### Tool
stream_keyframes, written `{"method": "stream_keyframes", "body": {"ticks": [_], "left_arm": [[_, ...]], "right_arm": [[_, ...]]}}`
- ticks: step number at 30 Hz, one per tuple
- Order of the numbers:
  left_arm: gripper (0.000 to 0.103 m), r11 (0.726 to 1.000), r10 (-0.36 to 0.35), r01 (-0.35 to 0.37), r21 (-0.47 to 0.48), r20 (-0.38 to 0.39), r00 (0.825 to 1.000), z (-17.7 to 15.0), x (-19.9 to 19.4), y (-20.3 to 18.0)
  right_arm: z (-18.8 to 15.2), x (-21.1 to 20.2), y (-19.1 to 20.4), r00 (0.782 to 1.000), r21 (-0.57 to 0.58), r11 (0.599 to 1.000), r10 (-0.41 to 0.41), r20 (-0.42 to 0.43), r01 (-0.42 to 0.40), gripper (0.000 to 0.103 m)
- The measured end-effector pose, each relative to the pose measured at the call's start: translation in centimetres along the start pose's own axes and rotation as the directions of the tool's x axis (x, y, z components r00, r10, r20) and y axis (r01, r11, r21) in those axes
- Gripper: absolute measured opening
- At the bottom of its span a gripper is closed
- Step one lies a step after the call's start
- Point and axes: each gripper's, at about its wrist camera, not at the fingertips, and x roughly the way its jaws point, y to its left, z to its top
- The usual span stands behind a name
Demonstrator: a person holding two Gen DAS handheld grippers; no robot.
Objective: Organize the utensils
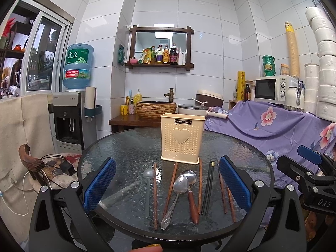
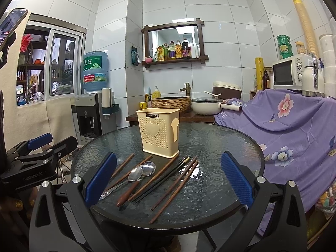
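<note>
A cream perforated utensil holder [image 1: 181,139] [image 2: 159,133] stands upright on the round glass table [image 1: 130,147] [image 2: 220,142]. In front of it lie several wooden chopsticks [image 1: 155,197] [image 2: 174,191], a black chopstick pair [image 1: 208,189] [image 2: 166,180], a steel spoon [image 1: 175,197] [image 2: 130,177], a wooden-handled spoon [image 1: 190,187] [image 2: 138,179] and a clear plastic spoon [image 1: 147,187]. My left gripper [image 1: 167,185] is open and empty above the near edge, over the utensils. My right gripper [image 2: 168,179] is open and empty, to the right of the left one.
A wooden chair [image 1: 31,163] with cables stands left of the table. A water dispenser [image 1: 69,117] is behind it. A purple flowered cloth [image 1: 273,126] covers furniture on the right. A sink counter [image 1: 155,109] with a pot stands behind the table.
</note>
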Motion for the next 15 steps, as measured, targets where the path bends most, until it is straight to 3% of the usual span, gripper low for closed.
{"method": "stream_keyframes", "body": {"ticks": [15], "left_arm": [[0.097,1.0,0.003,-0.003,0.007,-0.002,1.0,0.07,-0.02,0.0]], "right_arm": [[-0.05,0.04,0.1,1.0,0.002,1.0,0.001,-0.002,-0.001,0.098]]}}
